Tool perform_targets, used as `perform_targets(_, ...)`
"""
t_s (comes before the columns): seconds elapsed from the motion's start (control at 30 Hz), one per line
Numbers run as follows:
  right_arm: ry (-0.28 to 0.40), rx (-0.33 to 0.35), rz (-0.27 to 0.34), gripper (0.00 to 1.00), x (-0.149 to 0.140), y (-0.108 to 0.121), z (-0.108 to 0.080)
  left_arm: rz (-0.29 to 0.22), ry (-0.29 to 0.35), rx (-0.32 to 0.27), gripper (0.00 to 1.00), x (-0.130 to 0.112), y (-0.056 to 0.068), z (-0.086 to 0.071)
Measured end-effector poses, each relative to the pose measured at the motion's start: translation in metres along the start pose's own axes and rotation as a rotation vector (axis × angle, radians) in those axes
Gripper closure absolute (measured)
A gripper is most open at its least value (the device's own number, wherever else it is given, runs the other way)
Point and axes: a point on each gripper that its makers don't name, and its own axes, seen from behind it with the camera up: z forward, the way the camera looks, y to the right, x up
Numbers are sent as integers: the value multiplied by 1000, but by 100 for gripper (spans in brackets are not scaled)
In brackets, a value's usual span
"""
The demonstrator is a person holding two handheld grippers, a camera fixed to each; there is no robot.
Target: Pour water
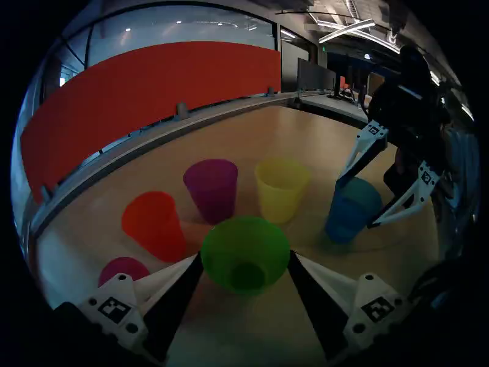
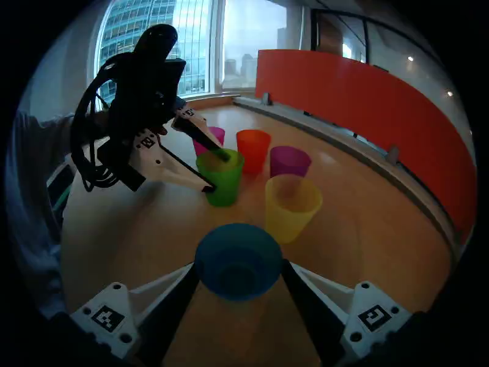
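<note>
- the green cup [image 1: 245, 252] is clasped between the fingers of the left gripper [image 1: 244, 260], upright on the desk [image 1: 269, 131], seemingly readied for pouring.
- the blue cup [image 2: 238, 260] is clasped likewise by the fingers of the right gripper [image 2: 239, 269]; water cannot be made out in either.
- six cups are counted: these two, then one pink cup [image 1: 122, 269], one orange cup [image 1: 154, 225], one purple cup [image 1: 212, 189] and one yellow cup [image 1: 281, 189], grouped close behind.

Dim, fisheye-warped views, backlit by windows [image 2: 244, 43], edges perhaps soft.
</note>
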Motion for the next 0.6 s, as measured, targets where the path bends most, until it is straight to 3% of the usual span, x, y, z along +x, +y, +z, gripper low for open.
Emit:
perform_targets(0.17,1,-2,-4,0,1,0,-1,4,-8,7,3,-1,-1,2)
perform_targets(0.3,2,-3,-3,0,1,0,-1,3,-5,10,13,-1,0,3)
perform_targets(0.6,2,-3,-2,0,1,0,-1,-6,3,9,14,1,0,0)
